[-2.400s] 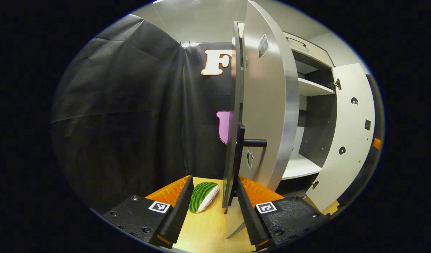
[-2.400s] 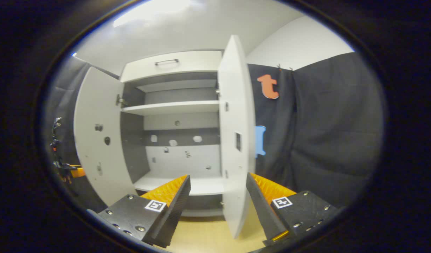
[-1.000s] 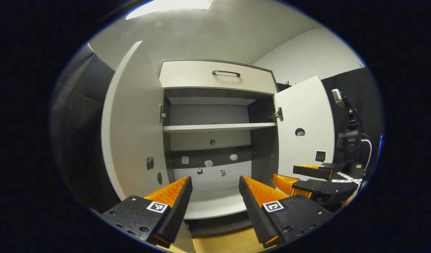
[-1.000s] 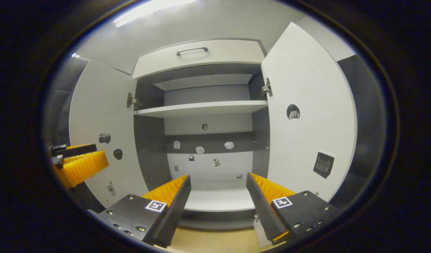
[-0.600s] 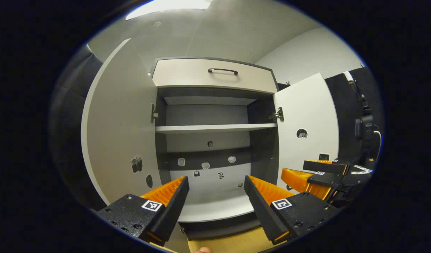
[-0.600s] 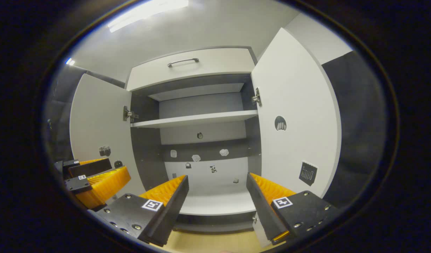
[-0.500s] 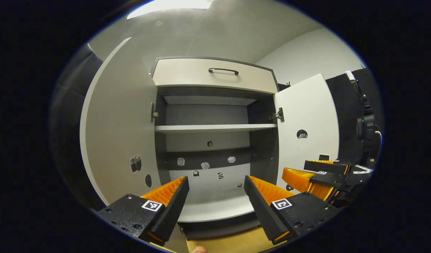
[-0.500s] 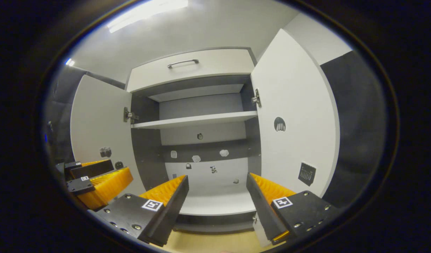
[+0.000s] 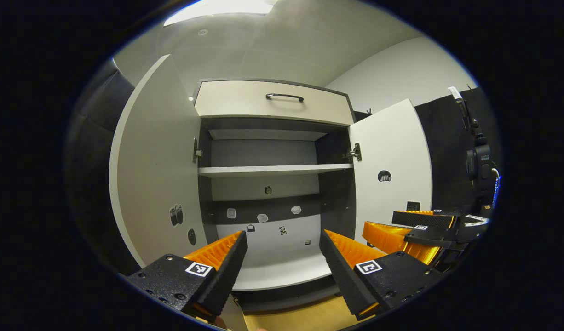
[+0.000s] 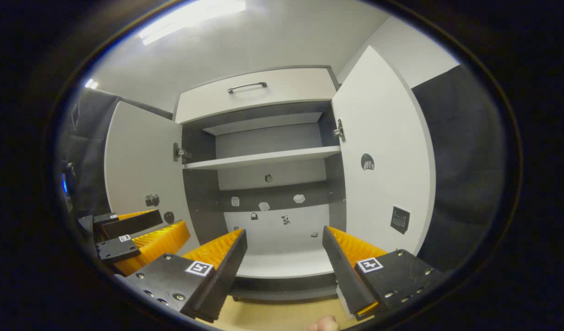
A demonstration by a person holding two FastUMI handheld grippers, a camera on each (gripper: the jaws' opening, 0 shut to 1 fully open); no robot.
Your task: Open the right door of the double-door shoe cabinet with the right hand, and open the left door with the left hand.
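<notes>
Grey ceiling with a strip light and pale walls close the booth above a shoe cabinet that stands straight ahead of both pairs of jaws. Its left door is swung out to the left of the left gripper, and its right door is swung out to the right of the right gripper. Both doors look fully open, so I judge the task to be as good as finished.

Each gripper hangs in front of the lower shelf with its jaws wide apart and nothing between them. From the left gripper view the right gripper shows off to the right, near the right door; from the right gripper view the left gripper shows low on the left, near the left door.

The doors read as flat, stiff boards on metal hinges, probably light and easy to swing, with smooth faces that jaws would slip on. The free vertical edge, farthest from the hinges, seems the best place to take hold; any door handles face away and cannot be seen. Above the opening a drawer front carries a dark bar handle.

Small stickers dot the door insides and the back panel; they are too small to read, and no brand or writing can be made out.
</notes>
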